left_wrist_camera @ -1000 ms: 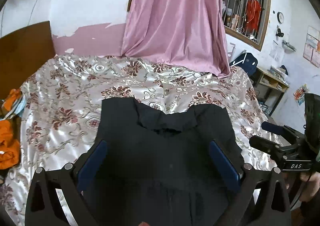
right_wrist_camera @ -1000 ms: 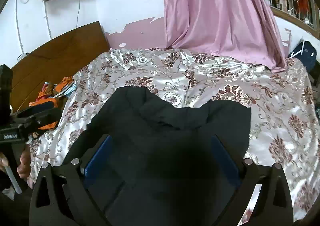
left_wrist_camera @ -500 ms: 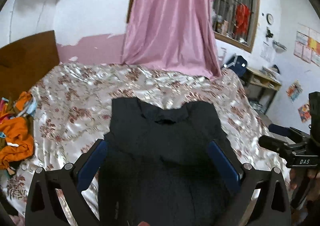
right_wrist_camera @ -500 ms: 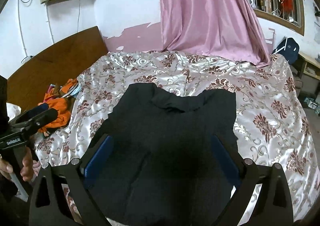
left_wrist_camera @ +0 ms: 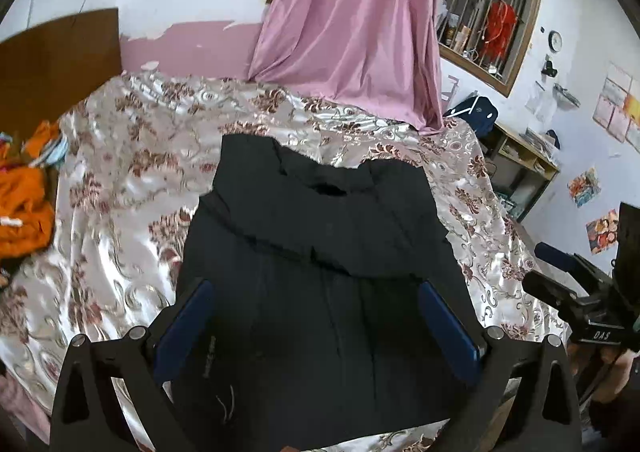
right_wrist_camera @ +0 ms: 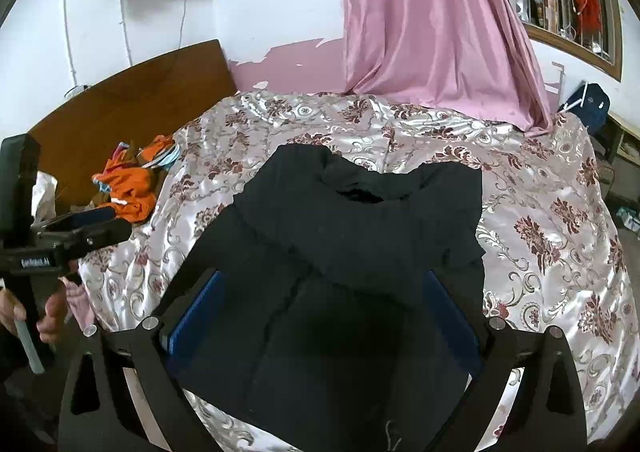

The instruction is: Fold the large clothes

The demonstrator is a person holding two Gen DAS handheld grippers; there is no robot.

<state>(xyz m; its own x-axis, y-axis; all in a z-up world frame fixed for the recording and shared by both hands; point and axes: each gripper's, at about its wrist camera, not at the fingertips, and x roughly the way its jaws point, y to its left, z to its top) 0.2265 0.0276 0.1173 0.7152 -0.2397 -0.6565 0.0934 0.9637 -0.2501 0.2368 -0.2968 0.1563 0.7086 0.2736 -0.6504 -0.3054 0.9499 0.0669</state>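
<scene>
Garment: black garment (left_wrist_camera: 320, 260), matte and soft, lies flat on the glossy floral satin bedspread (left_wrist_camera: 120, 188), near its front edge.
Axis: long axis runs away from the cameras, collar at the far end toward the pink curtain (left_wrist_camera: 360, 24).
Left gripper (left_wrist_camera: 316, 316): jaws spread wide, empty, above the cloth.
Right gripper (right_wrist_camera: 320, 312): the same, holding nothing.

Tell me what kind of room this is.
Most likely a home bedroom: a bed with a floral satin bedspread and wooden headboard, a pink curtain beside a barred window, and a black garment laid out for folding.
</scene>
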